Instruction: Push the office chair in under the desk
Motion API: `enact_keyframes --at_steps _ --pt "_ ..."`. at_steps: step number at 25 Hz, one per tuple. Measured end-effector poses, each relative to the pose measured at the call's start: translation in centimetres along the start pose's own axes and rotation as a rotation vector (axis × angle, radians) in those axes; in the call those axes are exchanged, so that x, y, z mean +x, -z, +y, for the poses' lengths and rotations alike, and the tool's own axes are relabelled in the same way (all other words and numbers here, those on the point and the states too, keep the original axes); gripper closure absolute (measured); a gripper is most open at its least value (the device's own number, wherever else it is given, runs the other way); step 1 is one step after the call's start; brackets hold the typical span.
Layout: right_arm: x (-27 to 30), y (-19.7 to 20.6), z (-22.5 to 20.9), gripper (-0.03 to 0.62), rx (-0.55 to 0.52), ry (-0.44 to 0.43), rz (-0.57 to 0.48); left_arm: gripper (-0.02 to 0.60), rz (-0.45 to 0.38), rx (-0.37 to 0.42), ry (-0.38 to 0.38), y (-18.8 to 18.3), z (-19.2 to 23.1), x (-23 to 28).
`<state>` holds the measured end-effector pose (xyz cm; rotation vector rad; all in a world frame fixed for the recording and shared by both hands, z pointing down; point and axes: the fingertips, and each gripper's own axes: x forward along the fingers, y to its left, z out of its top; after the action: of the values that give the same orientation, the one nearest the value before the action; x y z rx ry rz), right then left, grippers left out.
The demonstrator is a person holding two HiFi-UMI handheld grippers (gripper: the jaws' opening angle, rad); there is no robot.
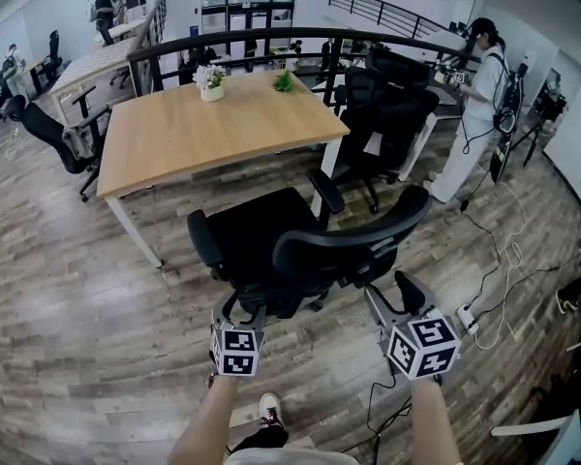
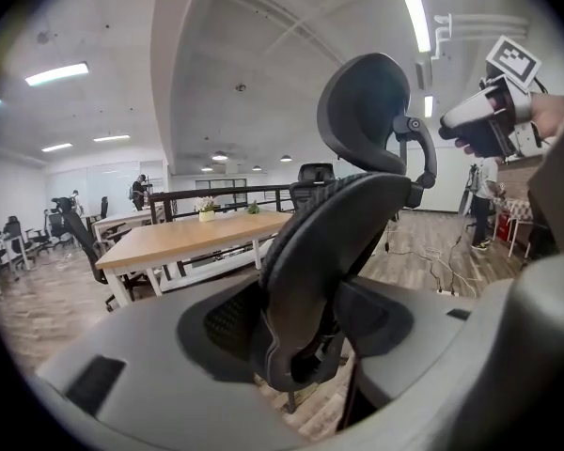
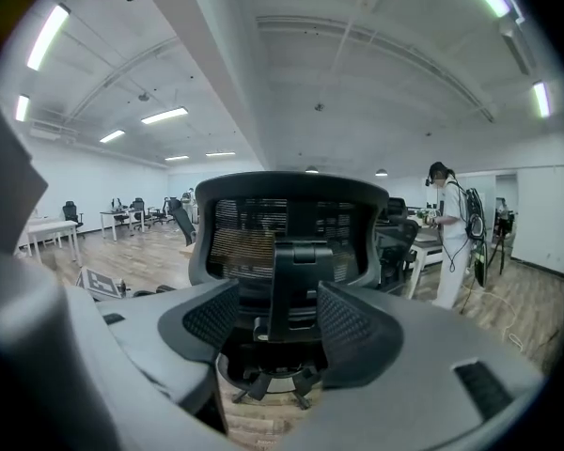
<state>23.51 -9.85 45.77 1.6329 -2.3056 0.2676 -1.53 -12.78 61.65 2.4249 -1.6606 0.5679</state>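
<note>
Left gripper (image 1: 238, 306): jaws wide apart, loosely straddling the edge of the chair's (image 1: 271, 240) back.
Right gripper (image 1: 391, 296): jaws wide, empty, behind the backrest.
Chair: stood just outside the desk's (image 1: 213, 129) near right corner, seat facing it, backrest spanning left to right.

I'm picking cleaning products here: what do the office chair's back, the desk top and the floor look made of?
Office chair back: black mesh in a matte plastic-looking frame; the room shows through the weave.
Desk top: light wood or wood-look laminate, satin, faint grain; which one is unclear.
Floor: grey-brown planks with visible seams, wood or wood-look vinyl, slight sheen.
</note>
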Motion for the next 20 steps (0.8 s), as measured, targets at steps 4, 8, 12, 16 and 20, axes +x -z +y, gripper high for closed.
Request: enact_keyframes --at_steps 4,8,12,16,20 --pt "0.9 0.0 -0.8 0.294 0.036 -0.003 -0.009 0.301 0.011 0.005 0.002 0.1 0.0 -0.2" --pt "1.9 0.4 -1.5 0.281 0.05 -0.003 -0.004 0.301 0.02 0.007 0.006 0.2 0.0 -0.2" --pt "3.0 0.5 -1.9 0.276 0.027 0.011 0.002 0.301 0.027 0.01 0.013 0.1 0.1 0.1" --pt "3.5 0.6 -2.4 0.266 0.015 0.01 0.017 0.301 0.026 0.01 0.014 0.1 -0.1 -0.1" --pt "4.2 0.7 -2.3 0.263 -0.01 -0.021 0.04 0.299 0.023 0.013 0.015 0.0 -0.3 0.0"
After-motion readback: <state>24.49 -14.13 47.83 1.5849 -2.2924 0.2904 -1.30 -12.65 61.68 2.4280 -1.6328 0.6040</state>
